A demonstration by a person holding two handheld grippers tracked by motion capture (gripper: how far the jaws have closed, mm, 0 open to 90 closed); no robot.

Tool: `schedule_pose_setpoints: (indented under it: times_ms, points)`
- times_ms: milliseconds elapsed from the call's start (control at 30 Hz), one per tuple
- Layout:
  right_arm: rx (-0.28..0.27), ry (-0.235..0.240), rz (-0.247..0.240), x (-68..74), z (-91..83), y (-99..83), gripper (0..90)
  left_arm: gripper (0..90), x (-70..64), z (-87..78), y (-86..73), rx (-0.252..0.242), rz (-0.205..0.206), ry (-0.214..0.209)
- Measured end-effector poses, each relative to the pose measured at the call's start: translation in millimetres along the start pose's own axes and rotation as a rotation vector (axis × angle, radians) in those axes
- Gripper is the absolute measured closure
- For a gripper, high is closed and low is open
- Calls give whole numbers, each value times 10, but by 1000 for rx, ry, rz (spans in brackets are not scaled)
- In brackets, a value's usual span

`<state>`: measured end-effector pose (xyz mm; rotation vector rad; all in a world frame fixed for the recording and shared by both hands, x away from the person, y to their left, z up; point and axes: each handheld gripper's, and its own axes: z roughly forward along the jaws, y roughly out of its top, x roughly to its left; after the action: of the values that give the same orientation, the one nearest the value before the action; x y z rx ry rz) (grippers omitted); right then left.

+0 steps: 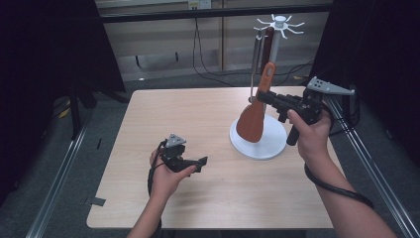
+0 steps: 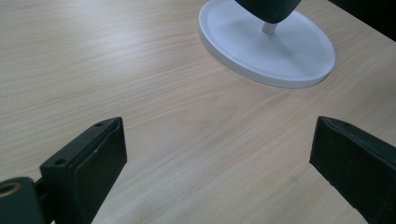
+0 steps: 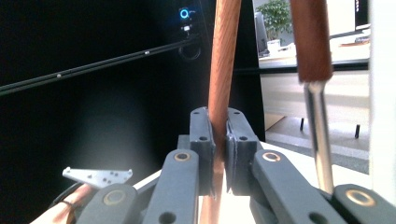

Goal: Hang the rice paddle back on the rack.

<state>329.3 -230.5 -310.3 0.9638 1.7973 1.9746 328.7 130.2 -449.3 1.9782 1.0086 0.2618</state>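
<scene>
The right gripper [image 3: 218, 149] clamps one spatula [image 1: 253, 116] between its jaws (beside one rack [image 1: 259, 144]); the left gripper [image 2: 219, 154] gapes empty.

Light wood table [image 1: 208, 119]; white round rack base [image 1: 270, 144] on right half.

Counts: 1 table [image 1: 198, 124]. 1 white rack [image 1: 258, 139] w/ round base, 1 post and a ring of hooks on top. 3 utensils at the rack: 1 orange spatula [image 1: 253, 119], 1 brown-handled tool [image 1: 268, 44], 1 thin metal one [image 1: 255, 64]. 2 grippers: left [image 1: 200, 163], right [image 1: 259, 95]. 2 hands, 1 per gripper. 2 grey plates, 1 per gripper.
</scene>
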Motion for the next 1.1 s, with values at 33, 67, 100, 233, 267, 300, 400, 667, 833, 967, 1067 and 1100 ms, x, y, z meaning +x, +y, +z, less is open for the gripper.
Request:
schedule_pose_setpoints:
  times_ms: [33,67,100,233,267,300,400,667,833,967,1067,1100]
  points:
    - [-1,-1,-2,-4,1,19,842,35,-2,5,-2,2,4,3]
    - [-3,-3,-9,-8,3,50,842,36,-7,9,-3,0,-1,-2]
    - [-5,-3,-13,-11,3,73,843,36,-8,7,-4,2,1,-4]
    - [-19,-10,-23,-28,4,158,842,36,2,1,-4,5,4,4]
    - [-27,-8,-19,-31,5,176,842,36,2,0,-5,5,1,2]
    - [-29,-7,-19,-28,6,190,843,36,5,-2,-7,9,5,4]
    - [-33,-6,-31,-20,15,241,842,37,8,-2,-11,12,5,8]
    - [-67,-12,-37,-22,11,361,842,37,10,3,-14,17,12,2]
    - [-92,-21,-34,-34,2,412,843,37,12,-2,-11,18,13,0]
    - [-129,-21,-23,-58,-5,434,843,38,2,0,-10,8,4,2]
    - [-146,-12,-7,-84,0,446,843,38,5,7,-12,11,10,2]
    - [-152,-16,3,-90,2,450,842,38,2,10,-14,11,7,2]
